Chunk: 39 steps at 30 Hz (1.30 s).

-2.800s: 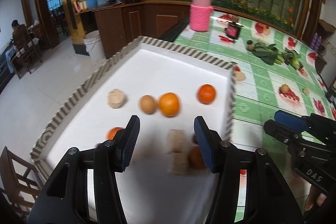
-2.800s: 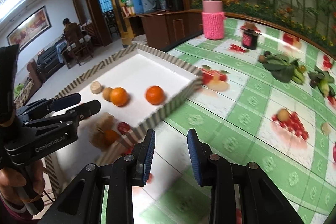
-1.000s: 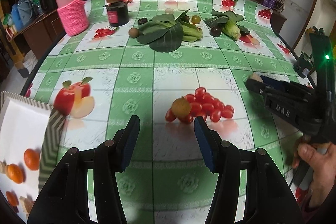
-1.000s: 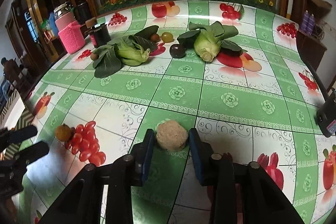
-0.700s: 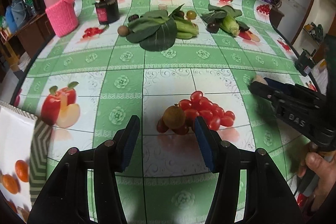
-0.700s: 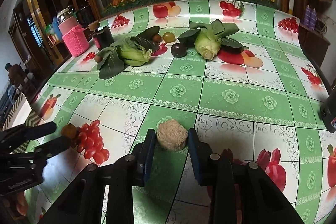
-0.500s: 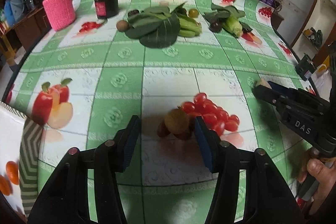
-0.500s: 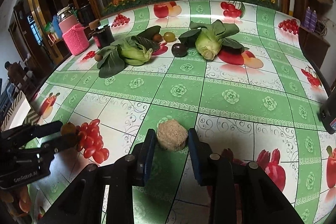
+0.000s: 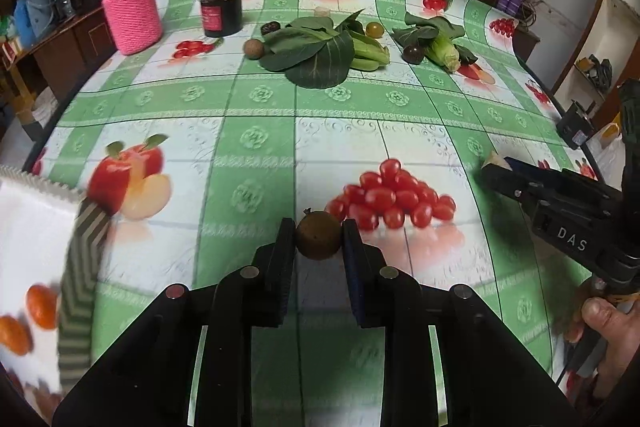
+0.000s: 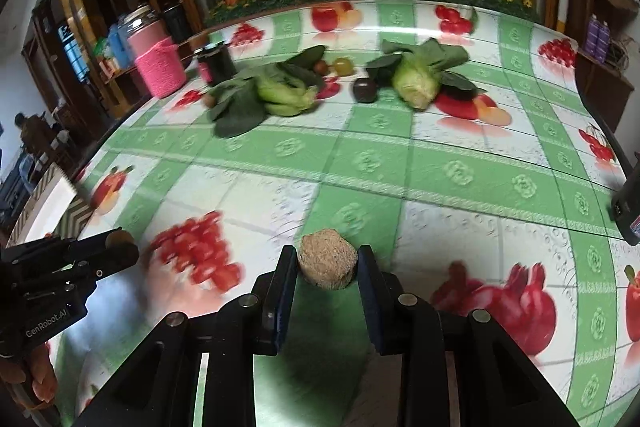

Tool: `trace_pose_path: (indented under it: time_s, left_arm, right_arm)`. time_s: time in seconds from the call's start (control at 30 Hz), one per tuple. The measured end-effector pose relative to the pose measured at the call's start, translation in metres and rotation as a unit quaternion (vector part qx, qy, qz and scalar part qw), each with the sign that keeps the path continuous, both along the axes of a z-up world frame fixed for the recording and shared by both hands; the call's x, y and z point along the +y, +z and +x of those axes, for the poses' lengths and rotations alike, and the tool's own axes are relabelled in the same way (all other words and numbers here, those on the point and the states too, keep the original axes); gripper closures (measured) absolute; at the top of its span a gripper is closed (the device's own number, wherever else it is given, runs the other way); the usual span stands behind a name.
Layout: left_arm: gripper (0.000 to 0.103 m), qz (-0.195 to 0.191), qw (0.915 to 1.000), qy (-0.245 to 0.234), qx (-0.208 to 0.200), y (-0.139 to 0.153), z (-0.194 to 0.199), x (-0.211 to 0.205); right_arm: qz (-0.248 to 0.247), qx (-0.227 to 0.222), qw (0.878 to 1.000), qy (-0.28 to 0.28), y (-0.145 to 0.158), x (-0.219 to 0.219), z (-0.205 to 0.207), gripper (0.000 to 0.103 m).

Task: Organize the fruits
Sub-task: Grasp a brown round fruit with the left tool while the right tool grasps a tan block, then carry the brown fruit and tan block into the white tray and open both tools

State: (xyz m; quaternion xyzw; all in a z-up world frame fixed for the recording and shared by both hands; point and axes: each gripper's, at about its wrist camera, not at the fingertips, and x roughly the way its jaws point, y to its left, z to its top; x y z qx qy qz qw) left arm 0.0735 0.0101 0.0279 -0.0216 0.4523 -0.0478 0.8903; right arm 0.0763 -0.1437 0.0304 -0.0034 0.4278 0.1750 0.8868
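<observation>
On the green checked tablecloth, my left gripper (image 9: 317,235) is shut on a small round brown fruit (image 9: 318,245), both pads pressing its sides, next to printed cherries. From the right wrist view the same left gripper (image 10: 118,247) shows at the left edge with that fruit at its tips. The jaws of my right gripper (image 10: 327,261) are closing on a tan, rough-skinned lump of fruit (image 10: 327,265), and both pads touch it. Its tips, the right gripper (image 9: 494,169), enter the left wrist view from the right. A white tray with a striped rim (image 9: 78,267) holds oranges (image 9: 40,307) at far left.
At the back stand a pink-sleeved jar (image 9: 130,15) and a dark jar (image 9: 221,13). Leafy greens (image 9: 320,51), a cabbage (image 9: 440,47), a dark fruit (image 9: 413,54), a brown fruit (image 9: 254,49) and a yellow-green fruit (image 9: 375,29) lie there. A hand (image 9: 608,327) holds the right gripper.
My left gripper left the tray, came over the cloth to the brown fruit and closed on it. The right gripper has kept the tan lump between its pads, hardly moving.
</observation>
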Motion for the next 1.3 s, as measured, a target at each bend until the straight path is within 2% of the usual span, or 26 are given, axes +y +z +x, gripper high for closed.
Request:
trace_pose_path:
  time_s: [0.27,0.57,0.93,1.3]
  left_arm:
    - [0.081,0.011,0.9998,0.012,-0.012,0.011,-0.053,0.021]
    - [0.080,0.034,0.9976,0.048,-0.038,0.020,-0.105,0.059]
    - [0.080,0.063,0.9894,0.112,-0.068,0.031,-0.149,0.120]
    - [0.080,0.065,0.9817,0.164,-0.071,0.030,-0.175,0.171]
  right_arm:
    - [0.024,-0.018,0.999,0.042,0.022,0.035,-0.057,0.073]
    - [0.043,-0.021,0.995,0.092,0.026,0.088,-0.110,0.073]
    - [0.046,-0.027,0.986,0.159,0.030,0.168,-0.143,0.073]
    - [0.034,-0.031,0.978,0.206,0.036,0.220,-0.157,0.073]
